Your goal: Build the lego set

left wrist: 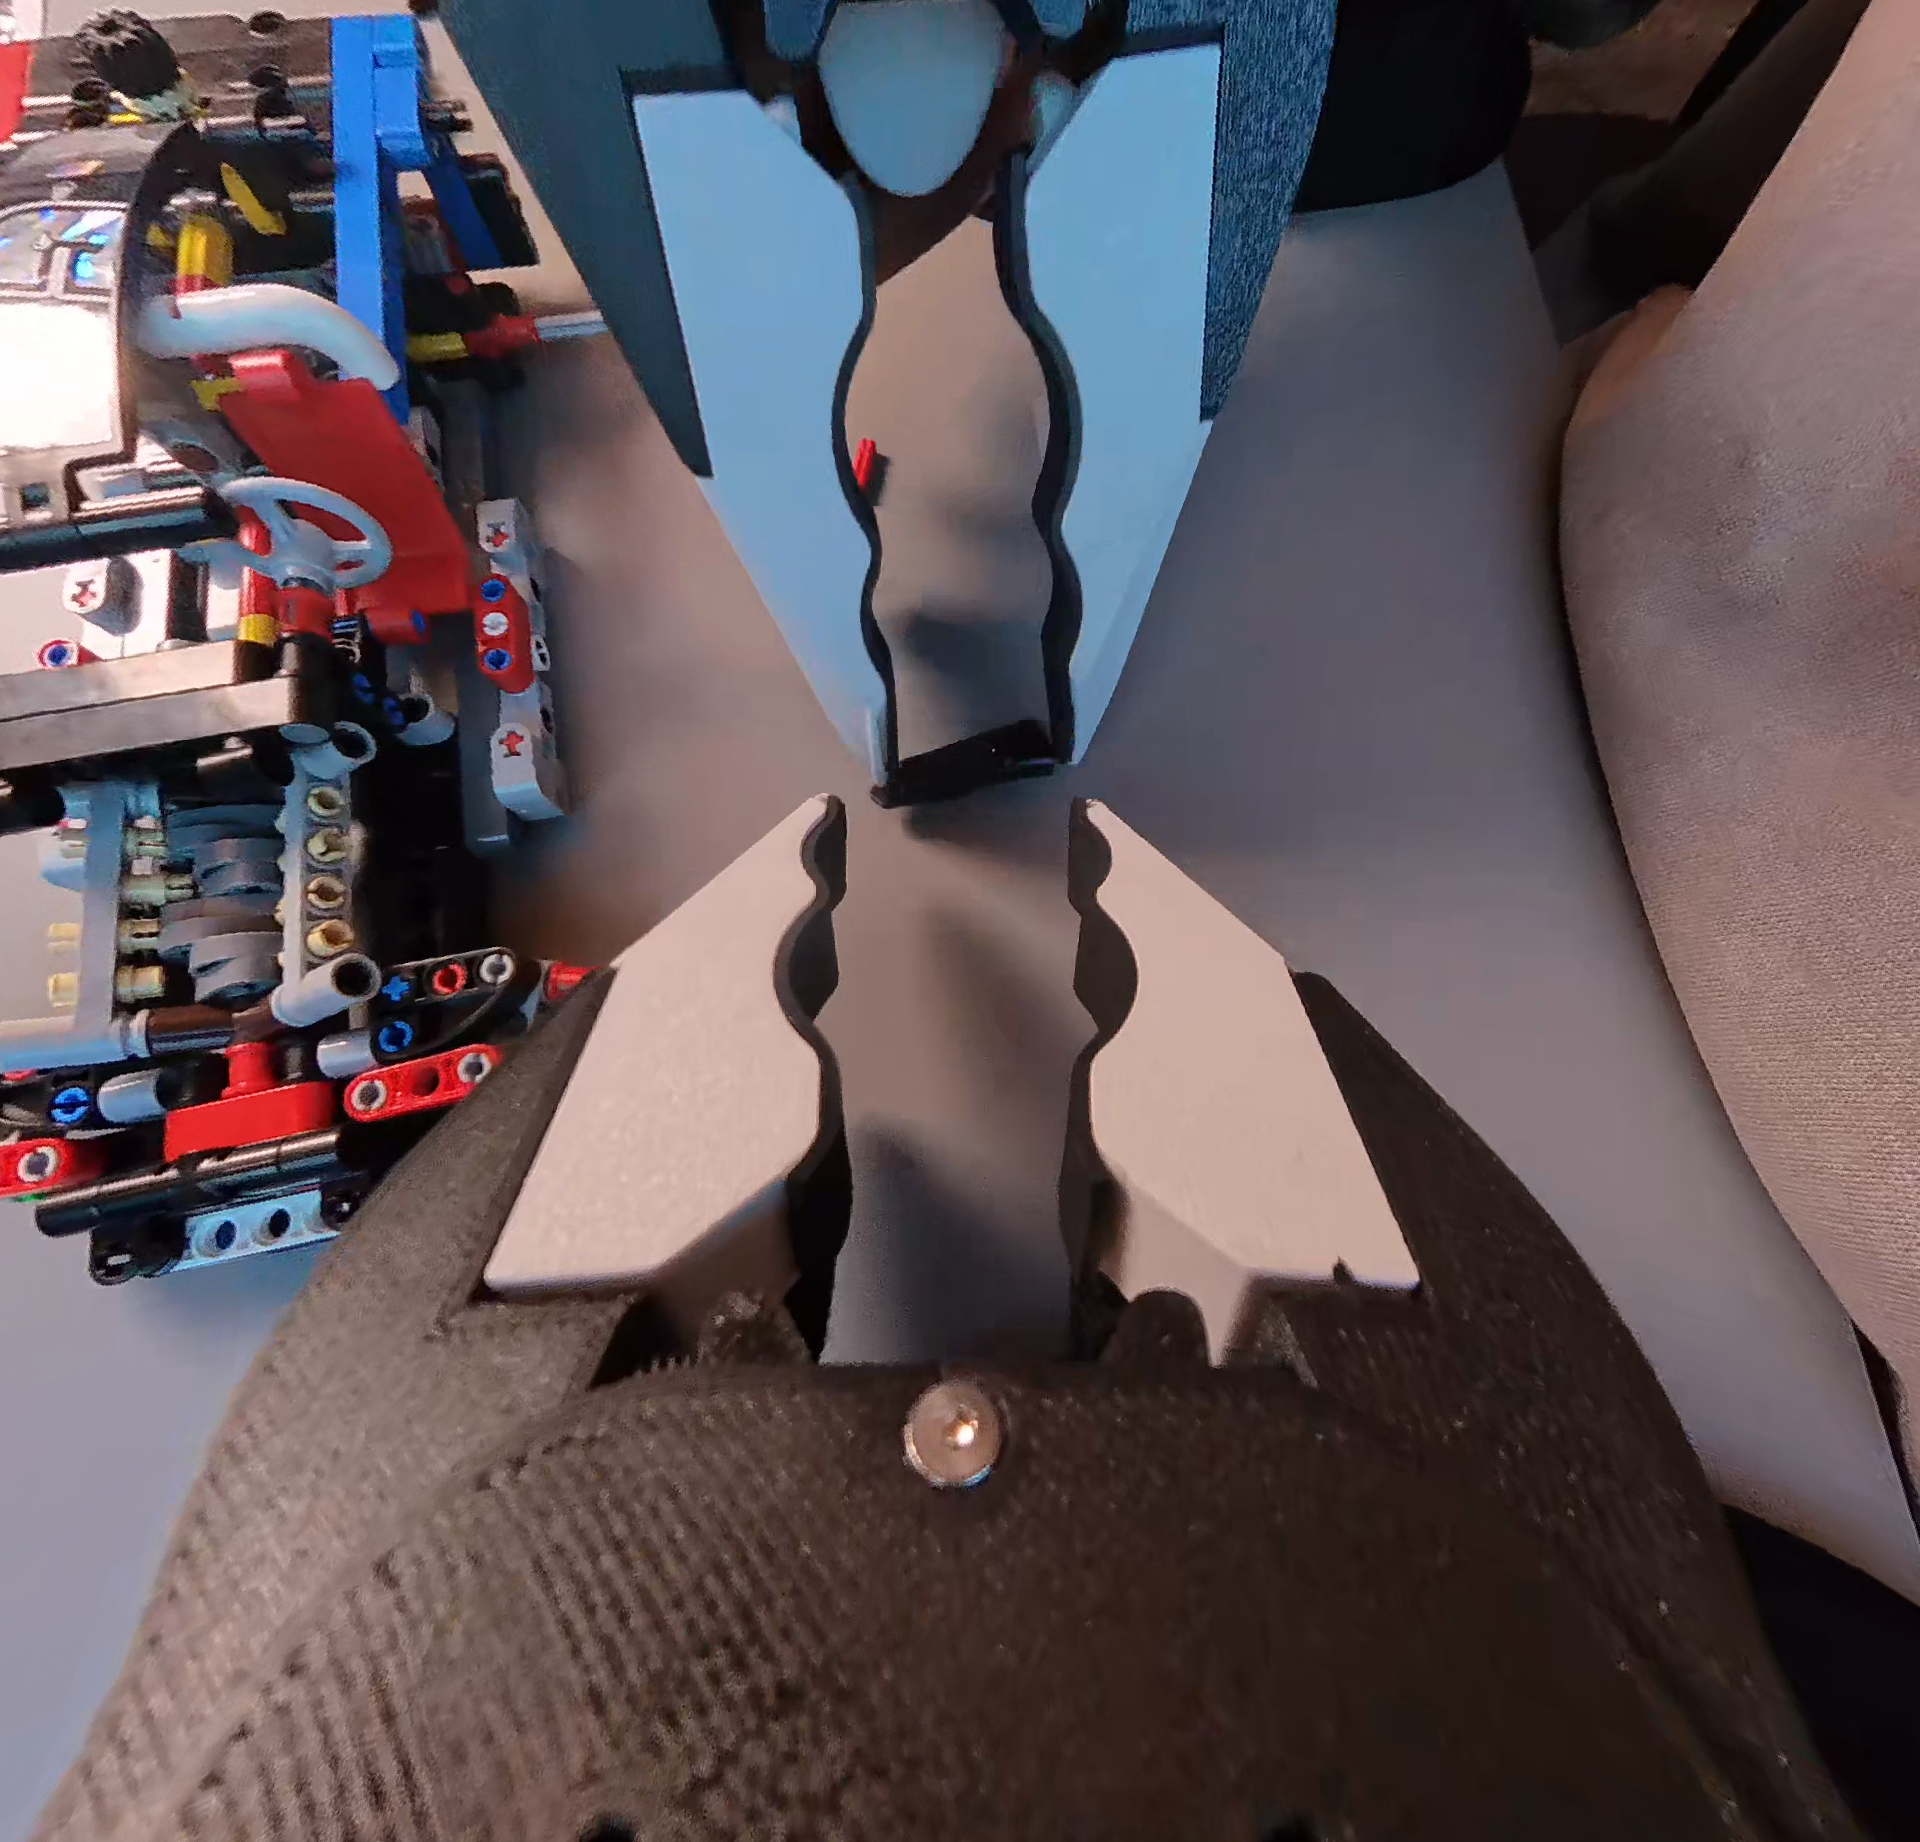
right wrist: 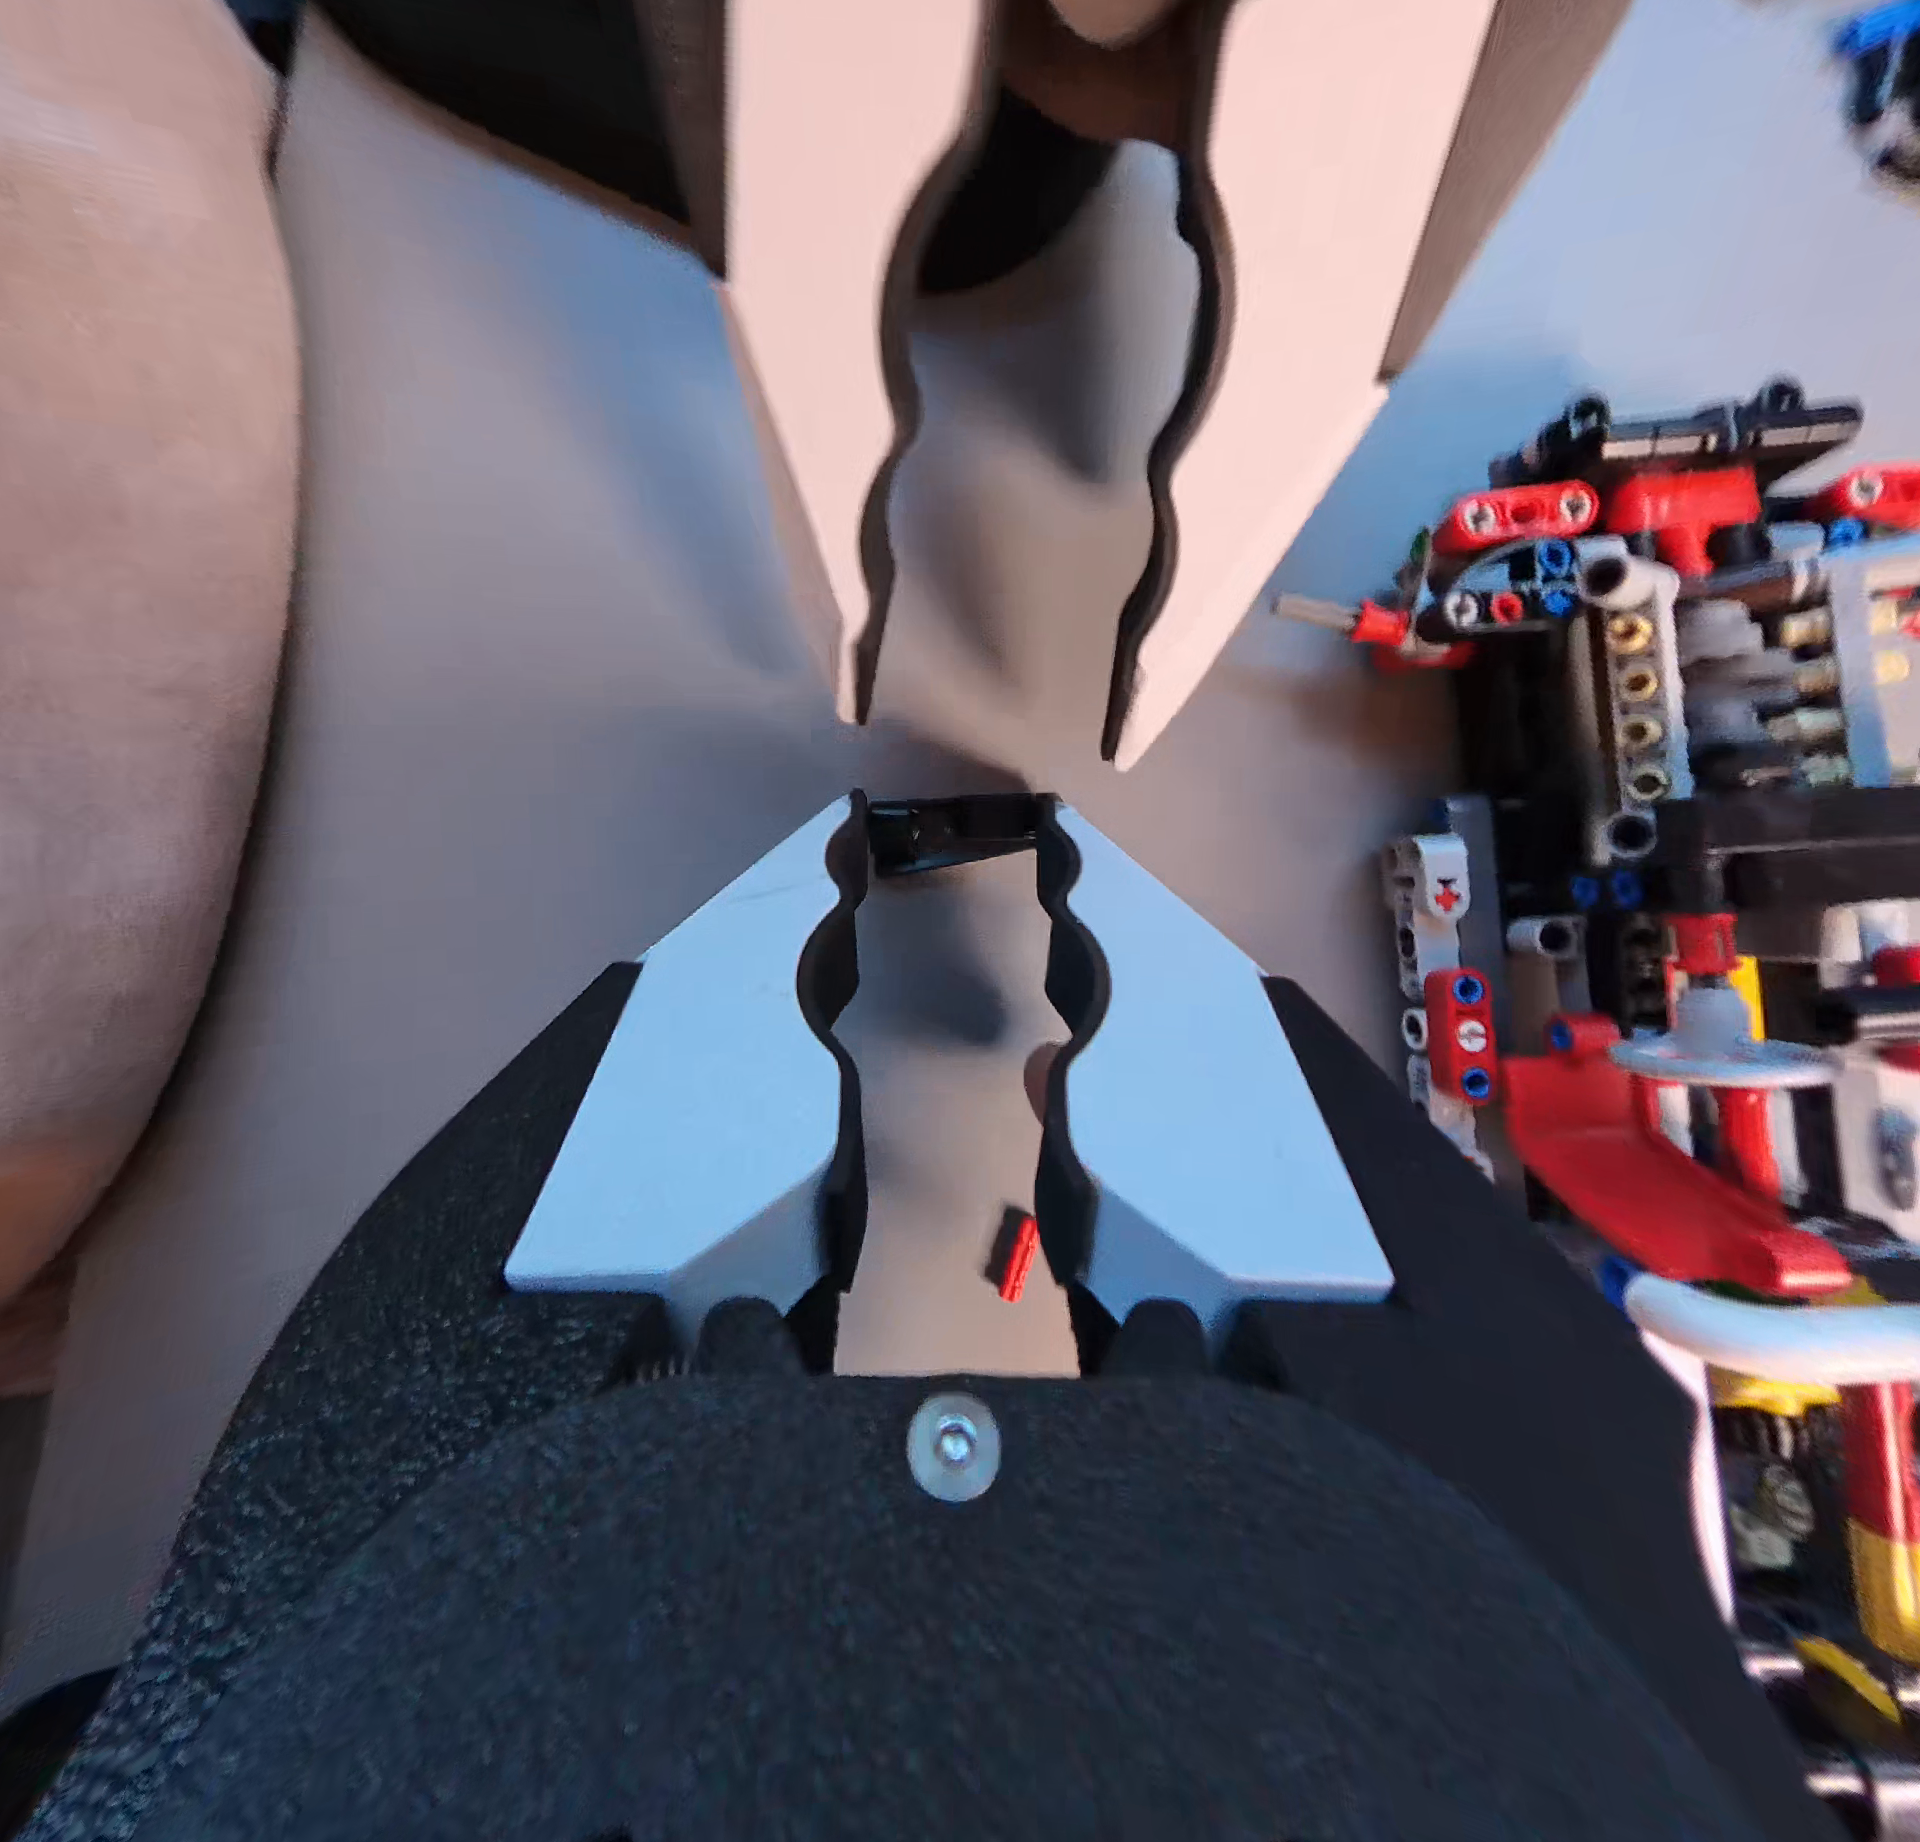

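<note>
My right gripper [right wrist: 956, 836] pinches a black piece [right wrist: 951, 831]; left gripper [left wrist: 956, 826] jaws spread, facing it; lego model [left wrist: 239, 649] left.

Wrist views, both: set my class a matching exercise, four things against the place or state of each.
Things:
1. small black lego piece
2. small red lego piece
3. left gripper
4. partly built lego vehicle with a white steering wheel

Places or states:
A. open, holding nothing
B. lying on the grey table, between the right gripper's fingers
C. pinched at the right gripper's fingertips
D. standing on the table beside both grippers

Pairs: 1-C, 2-B, 3-A, 4-D
</note>
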`<state>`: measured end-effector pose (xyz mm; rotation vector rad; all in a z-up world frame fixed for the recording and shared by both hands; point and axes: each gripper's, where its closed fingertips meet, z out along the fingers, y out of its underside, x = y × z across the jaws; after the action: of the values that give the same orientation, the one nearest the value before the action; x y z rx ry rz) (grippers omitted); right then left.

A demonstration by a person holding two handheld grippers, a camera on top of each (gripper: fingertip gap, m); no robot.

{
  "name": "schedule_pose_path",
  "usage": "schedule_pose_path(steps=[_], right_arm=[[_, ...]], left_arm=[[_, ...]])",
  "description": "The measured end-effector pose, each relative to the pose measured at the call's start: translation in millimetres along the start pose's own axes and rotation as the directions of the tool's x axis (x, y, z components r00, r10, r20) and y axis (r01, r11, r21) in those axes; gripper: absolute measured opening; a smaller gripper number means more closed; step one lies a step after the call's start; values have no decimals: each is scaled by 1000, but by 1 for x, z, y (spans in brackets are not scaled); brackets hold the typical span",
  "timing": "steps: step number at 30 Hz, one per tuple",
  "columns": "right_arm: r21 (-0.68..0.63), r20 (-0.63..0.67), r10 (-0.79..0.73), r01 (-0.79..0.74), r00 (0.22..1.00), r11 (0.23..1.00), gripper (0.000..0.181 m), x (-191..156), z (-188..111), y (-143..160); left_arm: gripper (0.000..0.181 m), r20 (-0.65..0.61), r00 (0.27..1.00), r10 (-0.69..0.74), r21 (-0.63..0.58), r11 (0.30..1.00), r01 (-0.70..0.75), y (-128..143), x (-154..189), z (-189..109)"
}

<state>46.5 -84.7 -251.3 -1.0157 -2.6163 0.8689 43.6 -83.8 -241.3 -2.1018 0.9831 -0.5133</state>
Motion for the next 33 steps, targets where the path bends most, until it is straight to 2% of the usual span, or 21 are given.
schedule_pose_path(steps=[8, 11, 14, 22, 26, 28, 33], right_arm=[[66, -66, 40, -36, 997, 997, 38, -16, -25, 13], [96, -86, 71, -63, 994, 993, 38, -21, -30, 15], [126, -111, 106, -92, 988, 988, 37, -23, -34, 16], [150, -121, 200, -182, 972, 972, 36, -37, -21, 5], [145, -140, 216, -196, 966, 970, 36, -41, -5, -3], [132, -142, 210, -191, 967, 973, 37, -42, 0, -3], [157, -168, 226, -201, 960, 967, 37, -35, -13, 1]], left_arm=[[40, -16, 992, 127, -96, 987, -128, 9, 4, 15], [30, -61, 987, 151, -110, 981, -157, 7, 8, 19], [31, -54, 992, 112, -162, 980, -119, 9, 10, 17], [32, -172, 985, -29, -190, 982, -4, 24, 41, -3], [17, -159, 987, 1, -211, 977, -35, 28, 47, -4], [12, -112, 993, 38, -214, 975, -61, 27, 45, -2], [20, -38, 991, 126, -172, 976, -131, 21, 42, 5]])
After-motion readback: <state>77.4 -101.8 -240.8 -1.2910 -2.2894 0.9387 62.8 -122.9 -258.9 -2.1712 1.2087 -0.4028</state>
